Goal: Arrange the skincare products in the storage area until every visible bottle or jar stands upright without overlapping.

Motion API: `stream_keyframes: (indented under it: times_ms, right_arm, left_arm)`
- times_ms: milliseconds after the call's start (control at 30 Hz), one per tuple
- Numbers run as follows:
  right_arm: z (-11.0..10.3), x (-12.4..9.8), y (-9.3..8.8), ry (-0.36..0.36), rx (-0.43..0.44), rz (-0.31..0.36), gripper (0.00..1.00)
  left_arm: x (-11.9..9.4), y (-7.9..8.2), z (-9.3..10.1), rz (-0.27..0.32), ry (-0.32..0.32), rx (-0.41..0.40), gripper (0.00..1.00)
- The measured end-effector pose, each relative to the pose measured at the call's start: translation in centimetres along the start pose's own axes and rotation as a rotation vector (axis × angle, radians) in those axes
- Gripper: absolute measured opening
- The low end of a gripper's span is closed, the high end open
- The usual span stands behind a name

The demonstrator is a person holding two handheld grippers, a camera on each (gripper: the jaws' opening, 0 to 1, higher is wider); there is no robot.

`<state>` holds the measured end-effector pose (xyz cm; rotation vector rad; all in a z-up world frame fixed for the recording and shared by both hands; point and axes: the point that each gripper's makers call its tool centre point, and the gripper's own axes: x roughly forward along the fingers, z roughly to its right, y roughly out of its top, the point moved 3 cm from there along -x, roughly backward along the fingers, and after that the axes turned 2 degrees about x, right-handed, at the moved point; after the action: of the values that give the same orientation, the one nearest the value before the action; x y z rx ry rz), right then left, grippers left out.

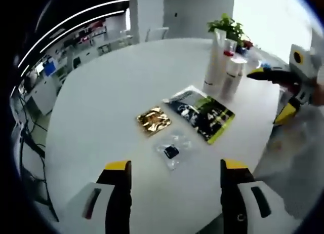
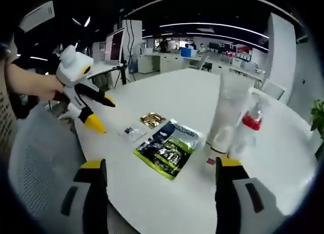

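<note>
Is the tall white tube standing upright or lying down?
Upright. The white tube stands on its cap on the table, beside a red-capped bottle.

Both views are soft and low in detail. In the left gripper view, daylight blows out a window (image 1: 273, 16) at 1 o'clock, and the white counter (image 1: 116, 92) glares. In the right gripper view, ceiling strip lights (image 2: 223, 27) curve at 12 o'clock. Fisheye bending grows toward the edges.

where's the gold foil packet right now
The gold foil packet lies flat on the white table, mid-frame in the left gripper view, beside the green-black pouch and above the clear sachet.
</note>
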<state>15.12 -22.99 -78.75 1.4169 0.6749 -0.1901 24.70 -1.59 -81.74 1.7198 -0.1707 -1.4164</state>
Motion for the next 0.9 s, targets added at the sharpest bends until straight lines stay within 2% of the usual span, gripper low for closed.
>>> stream_keyframes:
  times_ms: [200,400,500,633,900]
  right_arm:
    - [1.7,-2.0,-0.9,-0.053,0.062,0.021,0.91]
    - [1.8,-3.8,-1.6,-0.088,0.118,0.046,0.93]
    - [2.1,-4.3,-1.2,-0.105,0.120,0.064,0.94]
    - [2.4,-5.0,-1.5,-0.118,0.151,0.080,0.95]
    - [2.8,-5.7,-1.6,-0.137,0.187,0.105,0.95]
  left_arm:
    - [-1.4,0.0,0.7,0.024,-0.002,-0.043,0.75]
    - [-3.1,-0.6,1.3,0.047,0.006,-0.092,0.80]
    - [-3.8,-1.3,1.6,0.044,0.017,-0.090,0.81]
    - [-4.6,-1.8,2.1,0.061,0.014,-0.134,0.85]
    - [-5.7,-1.4,2.9,0.109,0.010,-0.151,0.92]
